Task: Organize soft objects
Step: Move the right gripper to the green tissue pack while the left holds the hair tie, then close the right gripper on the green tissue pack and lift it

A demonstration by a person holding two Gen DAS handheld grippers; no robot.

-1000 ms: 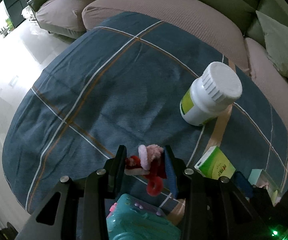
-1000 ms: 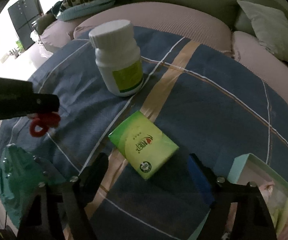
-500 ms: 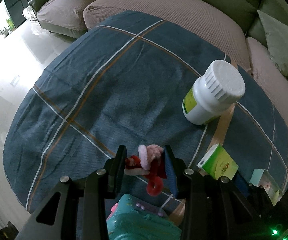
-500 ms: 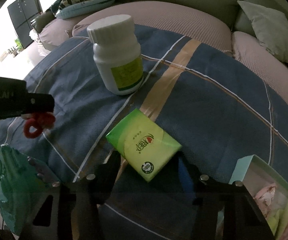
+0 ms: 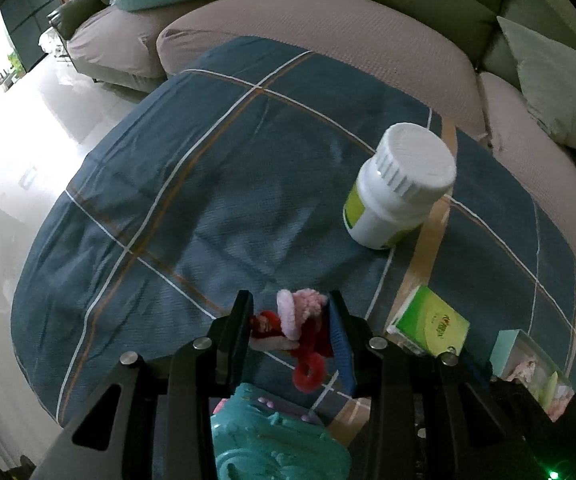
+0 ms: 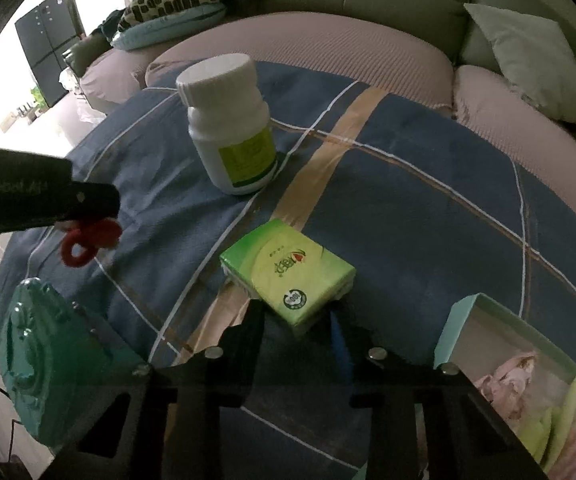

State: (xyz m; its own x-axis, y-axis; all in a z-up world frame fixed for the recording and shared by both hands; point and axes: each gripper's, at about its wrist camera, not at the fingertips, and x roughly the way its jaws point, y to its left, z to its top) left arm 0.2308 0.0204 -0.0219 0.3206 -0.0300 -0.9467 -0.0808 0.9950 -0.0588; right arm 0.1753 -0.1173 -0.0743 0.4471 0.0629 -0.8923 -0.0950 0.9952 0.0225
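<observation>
My left gripper (image 5: 289, 305) is shut on a bundle of fluffy hair ties (image 5: 301, 309), pink and red, held just above the blue checked cloth (image 5: 216, 200). A red loop hangs from the bundle (image 6: 88, 240) under the left gripper's black finger (image 6: 88, 204). A green tissue pack (image 6: 284, 264) lies on the cloth. My right gripper (image 6: 296, 311) has its jaws closing on the pack's near corner, and both pads touch its sides. In the left wrist view the tissue pack (image 5: 431, 322) sits to the right of the bundle.
A white pill bottle (image 6: 230, 128) stands behind the pack. A teal plastic case (image 6: 40, 360) lies near left. A pale teal box (image 6: 453, 332) with soft items sits near right. Pink sofa cushions (image 5: 327, 40) curve round the back; bright floor (image 5: 28, 128) lies left.
The right gripper's jaws have narrowed from wide apart to touching the green tissue pack's near corner. The left gripper and its hair ties have stayed put.
</observation>
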